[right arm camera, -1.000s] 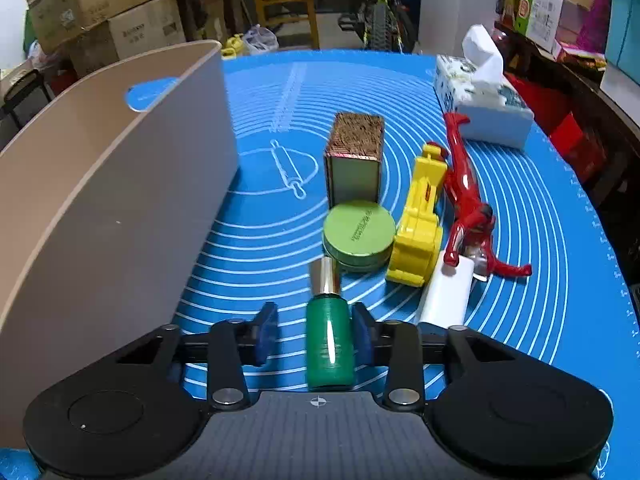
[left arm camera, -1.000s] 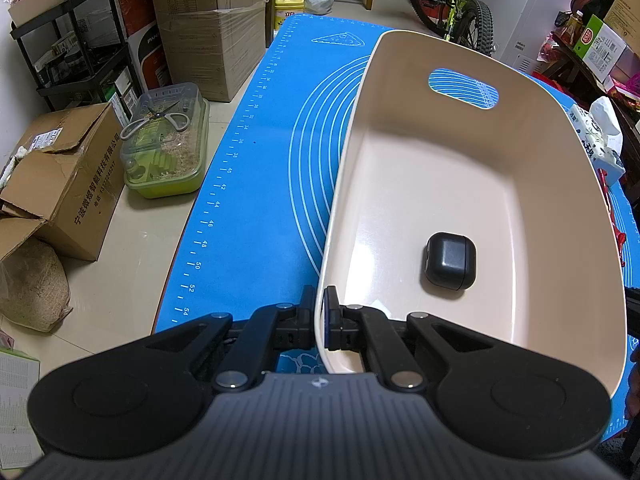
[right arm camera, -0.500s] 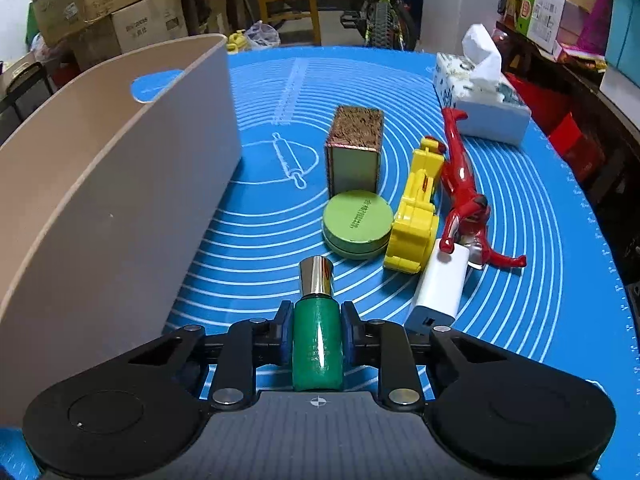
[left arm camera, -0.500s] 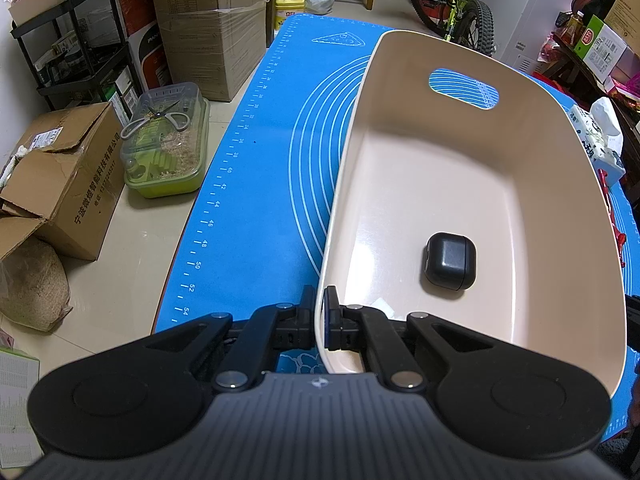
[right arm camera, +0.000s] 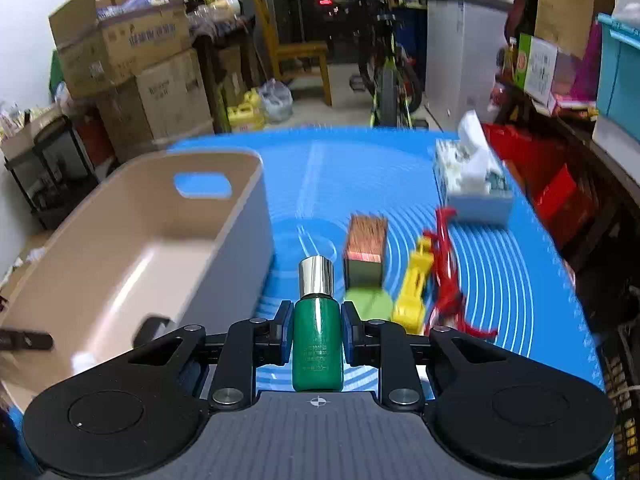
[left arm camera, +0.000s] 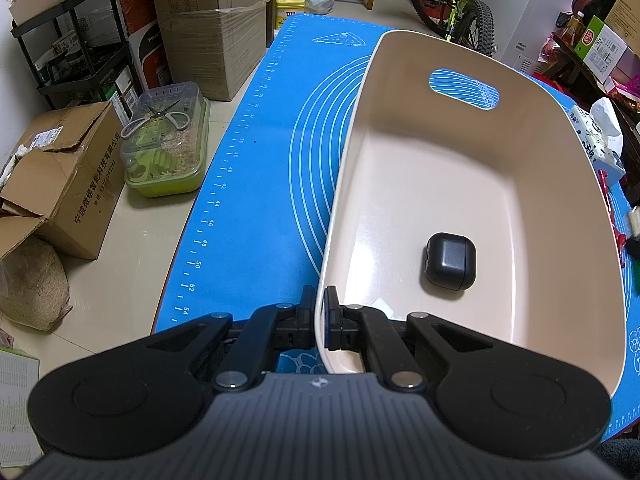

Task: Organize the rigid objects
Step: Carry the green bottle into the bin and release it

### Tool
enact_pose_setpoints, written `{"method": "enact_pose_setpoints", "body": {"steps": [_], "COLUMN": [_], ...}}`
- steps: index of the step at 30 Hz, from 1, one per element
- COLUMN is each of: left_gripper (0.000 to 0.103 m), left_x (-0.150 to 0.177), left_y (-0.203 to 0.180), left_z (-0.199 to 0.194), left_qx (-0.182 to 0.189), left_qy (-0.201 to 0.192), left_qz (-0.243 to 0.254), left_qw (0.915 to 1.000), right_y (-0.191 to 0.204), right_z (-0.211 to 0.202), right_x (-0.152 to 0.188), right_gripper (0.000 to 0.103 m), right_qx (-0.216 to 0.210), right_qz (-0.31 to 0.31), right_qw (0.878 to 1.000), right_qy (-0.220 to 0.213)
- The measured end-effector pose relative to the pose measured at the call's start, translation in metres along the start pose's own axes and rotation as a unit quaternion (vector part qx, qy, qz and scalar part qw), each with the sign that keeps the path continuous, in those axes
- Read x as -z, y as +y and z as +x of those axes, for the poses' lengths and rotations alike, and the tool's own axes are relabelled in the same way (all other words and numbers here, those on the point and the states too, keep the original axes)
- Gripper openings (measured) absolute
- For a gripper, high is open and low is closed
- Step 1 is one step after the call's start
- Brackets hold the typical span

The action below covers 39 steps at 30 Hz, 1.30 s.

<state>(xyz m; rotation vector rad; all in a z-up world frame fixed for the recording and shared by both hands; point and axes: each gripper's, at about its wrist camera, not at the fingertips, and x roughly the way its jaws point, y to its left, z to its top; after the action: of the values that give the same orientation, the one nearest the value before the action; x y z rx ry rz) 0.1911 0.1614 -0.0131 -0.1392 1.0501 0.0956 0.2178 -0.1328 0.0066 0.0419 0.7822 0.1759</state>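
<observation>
A: Right gripper (right arm camera: 316, 330) first. State?

B: Clamped on the green bottle (right arm camera: 318, 340), one finger on each side of its body. The bottle lies along the fingers with its silver cap (right arm camera: 316, 276) pointing forward, raised clear of the blue mat (right arm camera: 360, 168).

A: Left gripper (left arm camera: 320, 316)?

B: Pinched narrow on the near wall of the beige bin (left arm camera: 480, 184): one finger outside the rim, one inside.

A: The bin's contents?

B: One dark rounded case (left arm camera: 450, 261) on the floor of the bin, toward its near end. The bin stands on the mat, along the mat's left half in the right wrist view.

A: What sits past the bottle?

B: On the mat's right half, a loose cluster: a brown-topped box (right arm camera: 365, 254) upright, a green round tin (right arm camera: 368, 304) just before it, a yellow toy (right arm camera: 414, 292) beside that, then a red figure (right arm camera: 448, 276). That view is motion-blurred, so whether these touch cannot be told. A tissue pack (right arm camera: 474, 178) stands toward the mat's far right corner.
</observation>
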Motion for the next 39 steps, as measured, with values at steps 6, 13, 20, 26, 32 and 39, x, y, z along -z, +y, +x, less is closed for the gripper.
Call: {"method": "enact_pose_setpoints", "body": {"steps": [6, 13, 20, 26, 32, 39], "left_gripper": [0.006, 0.006, 0.006, 0.005, 0.005, 0.005], "left_x": [0.000, 0.001, 0.001, 0.001, 0.001, 0.001], "left_y": [0.000, 0.001, 0.001, 0.001, 0.000, 0.000], "left_z": [0.000, 0.000, 0.000, 0.000, 0.000, 0.000], "left_qx": [0.000, 0.000, 0.000, 0.000, 0.000, -0.001], "left_qy": [0.000, 0.000, 0.000, 0.001, 0.001, 0.001], "left_qz": [0.000, -0.001, -0.001, -0.001, -0.001, 0.000], "left_qw": [1.0000, 1.0000, 1.0000, 1.0000, 1.0000, 1.0000], "right_y": [0.017, 0.058, 0.109, 0.138, 0.156, 0.170], "right_z": [-0.023, -0.021, 0.007, 0.038, 0.064, 0.085], "right_x": [-0.027, -0.049, -0.049, -0.037, -0.023, -0.007], "right_gripper": [0.033, 0.033, 0.033, 0.033, 0.033, 0.033], "right_qx": [-0.019, -0.052, -0.077, -0.085, -0.080, -0.065], "right_qz": [-0.014, -0.046, -0.088, -0.106, -0.139, -0.172], "right_qw": [0.999, 0.996, 0.993, 0.990, 0.983, 0.971], "right_qy": [-0.042, -0.058, -0.016, 0.036, 0.092, 0.155]}}
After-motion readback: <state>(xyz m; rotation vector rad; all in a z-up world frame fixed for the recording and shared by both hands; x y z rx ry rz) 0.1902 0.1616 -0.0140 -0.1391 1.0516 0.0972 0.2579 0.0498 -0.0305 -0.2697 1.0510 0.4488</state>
